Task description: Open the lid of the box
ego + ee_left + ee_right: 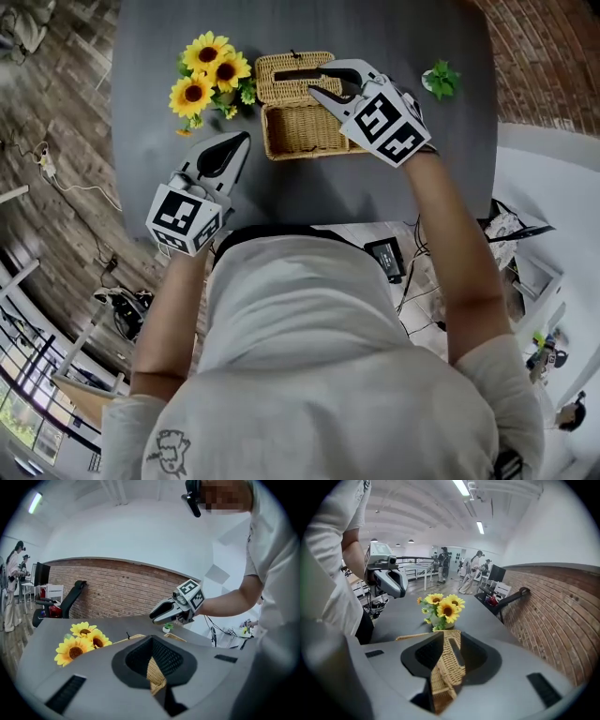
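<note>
An open wicker box (298,133) stands in the middle of the grey table (394,187). Its lid (286,71) is swung back toward the far side. My right gripper (315,81) reaches over the box and is open, with the lid's right part (443,681) between its jaws. My left gripper (246,139) rests just left of the box's near corner without touching it. Its fingers meet at the tips and hold nothing. A thin strip of wicker (155,674) shows past them in the left gripper view. The right gripper (154,616) also hangs above the box there.
A bunch of sunflowers (211,75) stands close to the box's far left corner. A small green plant (441,80) is at the table's far right. Cables and a black device (384,258) lie on the floor by the near table edge. A brick wall (122,590) lies beyond.
</note>
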`<act>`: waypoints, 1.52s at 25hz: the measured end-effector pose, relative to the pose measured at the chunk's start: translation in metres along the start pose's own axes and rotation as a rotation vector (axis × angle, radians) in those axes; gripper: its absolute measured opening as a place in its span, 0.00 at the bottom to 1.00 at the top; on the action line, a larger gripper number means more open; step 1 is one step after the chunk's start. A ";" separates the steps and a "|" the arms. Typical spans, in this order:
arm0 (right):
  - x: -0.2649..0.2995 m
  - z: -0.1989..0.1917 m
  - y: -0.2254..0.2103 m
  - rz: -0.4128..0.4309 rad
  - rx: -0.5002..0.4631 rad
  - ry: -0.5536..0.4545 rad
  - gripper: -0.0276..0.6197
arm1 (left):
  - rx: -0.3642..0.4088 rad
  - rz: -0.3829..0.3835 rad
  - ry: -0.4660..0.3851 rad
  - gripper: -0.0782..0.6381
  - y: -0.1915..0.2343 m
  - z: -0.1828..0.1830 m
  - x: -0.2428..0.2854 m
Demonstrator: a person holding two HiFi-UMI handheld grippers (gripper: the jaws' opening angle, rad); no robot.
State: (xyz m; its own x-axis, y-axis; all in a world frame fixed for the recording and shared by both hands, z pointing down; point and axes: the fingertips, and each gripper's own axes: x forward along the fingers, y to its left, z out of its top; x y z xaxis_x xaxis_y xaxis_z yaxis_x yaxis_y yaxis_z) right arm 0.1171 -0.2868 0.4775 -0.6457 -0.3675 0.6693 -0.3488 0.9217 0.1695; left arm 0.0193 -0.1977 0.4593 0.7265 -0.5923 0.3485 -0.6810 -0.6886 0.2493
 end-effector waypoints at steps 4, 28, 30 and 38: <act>-0.028 -0.003 0.027 -0.044 0.029 -0.051 0.23 | 0.019 -0.003 -0.024 0.12 -0.017 0.005 -0.008; -0.146 0.035 0.139 -0.195 0.202 -0.331 0.22 | 0.149 -0.064 -0.133 0.12 -0.100 0.062 -0.078; -0.147 0.044 0.150 -0.200 0.191 -0.327 0.22 | 0.154 -0.079 -0.137 0.12 -0.100 0.062 -0.089; -0.148 0.103 0.202 -0.264 0.146 -0.393 0.21 | 0.196 -0.135 -0.150 0.12 -0.095 0.056 -0.157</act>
State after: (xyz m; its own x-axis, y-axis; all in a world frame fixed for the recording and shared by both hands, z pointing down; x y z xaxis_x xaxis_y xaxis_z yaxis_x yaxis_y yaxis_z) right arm 0.0724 -0.0593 0.3383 -0.7200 -0.6310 0.2889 -0.6084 0.7742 0.1745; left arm -0.0254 -0.0625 0.3305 0.8248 -0.5350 0.1830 -0.5570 -0.8245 0.1000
